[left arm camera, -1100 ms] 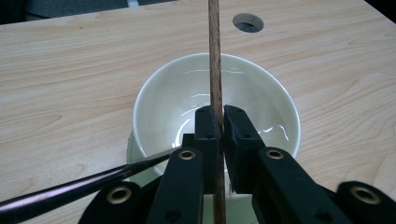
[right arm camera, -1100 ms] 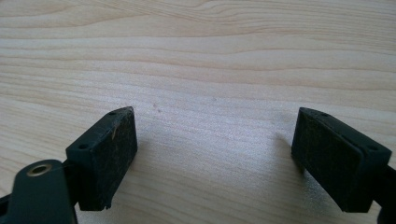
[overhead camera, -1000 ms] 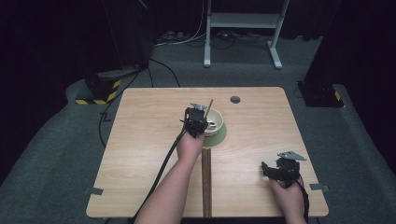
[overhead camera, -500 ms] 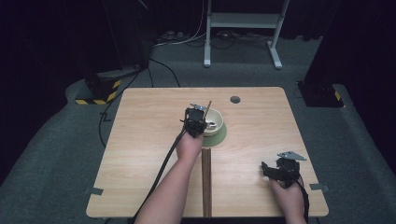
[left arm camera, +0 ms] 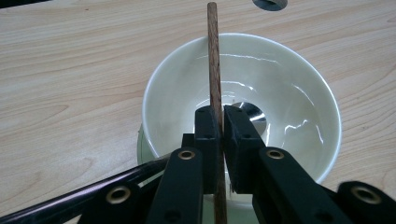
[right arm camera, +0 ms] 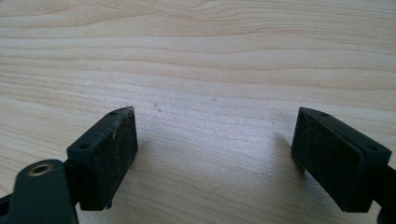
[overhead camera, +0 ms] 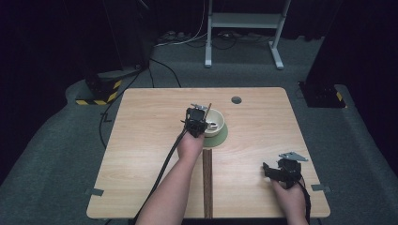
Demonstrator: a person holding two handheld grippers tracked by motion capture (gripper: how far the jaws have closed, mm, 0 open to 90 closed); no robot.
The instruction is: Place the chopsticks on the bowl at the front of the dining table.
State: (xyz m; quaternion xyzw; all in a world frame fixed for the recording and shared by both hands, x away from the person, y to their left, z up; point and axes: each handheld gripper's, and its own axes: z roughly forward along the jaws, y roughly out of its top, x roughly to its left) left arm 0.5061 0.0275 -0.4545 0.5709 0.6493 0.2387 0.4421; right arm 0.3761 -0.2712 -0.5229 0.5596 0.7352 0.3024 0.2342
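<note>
Wooden stick (left arm camera: 214,60) upright in left tool (left arm camera: 219,122), over bowl (left arm camera: 299,84)

The tabletop (overhead camera: 141,140) is evenly lit amid dark surroundings, glare streaks the bowl (left arm camera: 280,84), and near jaws blur.

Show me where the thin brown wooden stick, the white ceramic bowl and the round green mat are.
Thin brown wooden stick (left arm camera: 214,56): left gripper view, upper shaft above the jaws.
White ceramic bowl (left arm camera: 299,84): left gripper view, inner wall.
Round green mat (overhead camera: 221,138): high view, exposed right edge under the bowl.
</note>
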